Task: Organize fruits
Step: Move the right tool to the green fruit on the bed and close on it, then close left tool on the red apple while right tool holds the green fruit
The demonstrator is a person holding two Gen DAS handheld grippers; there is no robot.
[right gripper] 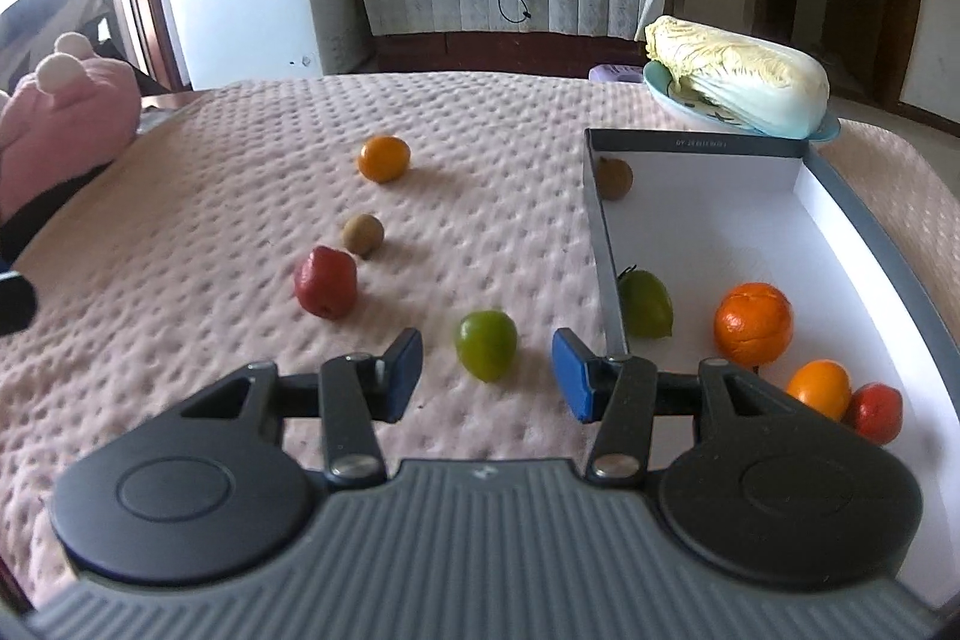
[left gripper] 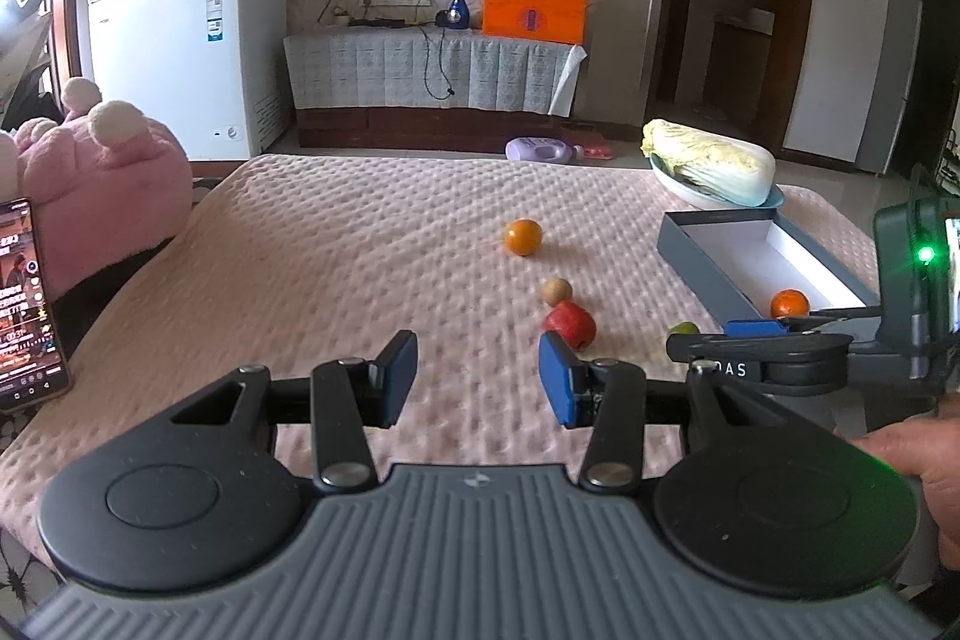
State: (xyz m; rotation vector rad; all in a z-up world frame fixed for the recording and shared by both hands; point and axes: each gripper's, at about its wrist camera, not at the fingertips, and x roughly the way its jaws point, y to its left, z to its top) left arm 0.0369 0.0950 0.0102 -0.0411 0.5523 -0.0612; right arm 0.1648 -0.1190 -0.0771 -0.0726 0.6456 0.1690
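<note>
On the pink quilted table (right gripper: 240, 148), fruit lot part-sorted, entries as follows:

Receptacle: grey box (right gripper: 708, 141) with white floor, at the right of the table, near a cabbage on a plate (right gripper: 738, 76); not part of the lot

Already boxed: large orange (right gripper: 753, 322); small orange (right gripper: 819, 388); red fruit (right gripper: 876, 412) touching it; green fruit (right gripper: 645, 304) against the near wall; brown fruit (right gripper: 615, 178) in the far corner

Still loose: green lime (right gripper: 486, 343); red apple (right gripper: 325, 282); brown kiwi-like fruit (right gripper: 363, 234) just beside the apple; loose orange (right gripper: 384, 158) farthest off

Right claw (right gripper: 486, 370): released, nothing gripped; the lime sits between the fingertips, pads not on it; box wall just beside the right finger

Left claw (left gripper: 478, 379): released and empty, hovering over bare quilt; the apple (left gripper: 570, 323) lies just beyond its right finger

Step judged: closing on the lime for transfer to the box

Risk, roll: round lime on soft dimpled quilt; a pad touching one side first would likely push it away

Risk, snag: right finger close to the box wall; a swing outward could shove the box

Risk, crush: soft skin; an over-tight clench may bruise

Risk, crowding: both claws near together; the left could nudge the apple
</note>
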